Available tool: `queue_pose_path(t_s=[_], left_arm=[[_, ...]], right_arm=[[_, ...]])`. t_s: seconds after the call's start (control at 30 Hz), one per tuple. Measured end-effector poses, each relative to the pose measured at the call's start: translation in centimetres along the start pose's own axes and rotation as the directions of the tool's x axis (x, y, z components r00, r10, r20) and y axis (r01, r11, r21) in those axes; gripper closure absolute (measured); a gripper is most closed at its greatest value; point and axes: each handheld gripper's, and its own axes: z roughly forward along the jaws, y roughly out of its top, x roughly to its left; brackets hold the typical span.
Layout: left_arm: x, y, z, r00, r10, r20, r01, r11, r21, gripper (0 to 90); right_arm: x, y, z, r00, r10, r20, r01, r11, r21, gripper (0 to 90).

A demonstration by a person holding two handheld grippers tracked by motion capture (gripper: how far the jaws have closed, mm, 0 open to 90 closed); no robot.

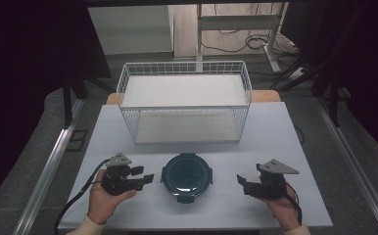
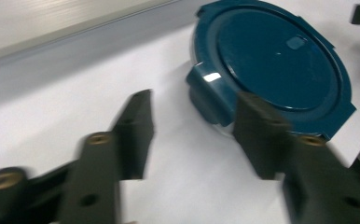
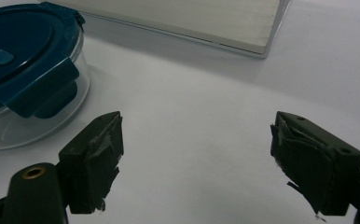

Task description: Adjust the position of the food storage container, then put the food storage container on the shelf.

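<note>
A round clear glass container w/ dark teal clip-on lid [image 1: 187,176] is being kept on the white bench [image 1: 275,132], near front edge, btwn both claws. Left claw [image 1: 142,176] is being held apart, empty, just beside the container. Right claw [image 1: 243,183] is being held apart, empty, near it. White wire basket [image 1: 184,100] is sitting behind.

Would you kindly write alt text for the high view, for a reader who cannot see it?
A round container with a blue lid sits near the front of a white table, between open left tongs and open right tongs, each held in a hand. Behind it stands a white wire basket.
</note>
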Motion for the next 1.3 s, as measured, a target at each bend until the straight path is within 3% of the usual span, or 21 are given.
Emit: queue_pose_path(t_s=[0.07,0.17,0.27,0.43,0.7,0.8,0.93,1.17,1.3], left_arm=[[0.7,-0.2,-0.3,0.9967,-0.062,0.052,0.062,0.9981,-0.005,37.2],[1.1,-0.5,-0.6,0.9977,-0.068,0.004,0.068,0.9976,-0.015,31.4],[1.3,-0.8,-0.8,0.9954,-0.093,0.022,0.094,0.9955,-0.018,28.3],[1.5,-0.9,-0.8,0.9937,-0.112,-0.004,0.112,0.9935,-0.016,20.5],[1.0,-0.9,-0.2,0.9881,-0.141,0.062,0.141,0.9900,0.002,17.3],[0.8,-1.0,0.3,0.9855,-0.146,0.087,0.144,0.9893,0.025,17.1],[0.8,-1.0,0.7,0.9816,-0.155,0.111,0.151,0.9875,0.045,16.8],[0.7,-1.2,1.5,0.9739,-0.175,0.144,0.167,0.9837,0.068,14.8],[0.7,-1.3,2.0,0.9717,-0.183,0.149,0.173,0.9818,0.078,14.0]], right_arm=[[0.1,0.0,0.0,1.0000,0.002,-0.005,-0.002,1.000,-0.001,16.8],[0.1,0.0,-0.1,1.0000,0.003,-0.009,-0.003,1.000,-0.003,16.8],[0.0,0.0,-0.1,0.9999,0.001,-0.011,-0.001,1.000,-0.005,16.8],[0.1,0.1,-0.2,0.9998,0.001,-0.019,-0.001,1.000,-0.011,16.8],[1.1,0.7,-0.6,0.9954,0.035,-0.089,-0.037,0.999,-0.021,15.3],[1.8,1.0,-0.5,0.9895,0.062,-0.131,-0.064,0.998,-0.012,15.0],[2.7,1.3,-0.3,0.9735,0.124,-0.192,-0.122,0.992,0.020,15.0],[4.0,1.6,0.2,0.9655,0.124,-0.229,-0.117,0.992,0.044,14.7],[4.8,1.8,0.9,0.9533,0.147,-0.264,-0.131,0.988,0.079,12.5]])
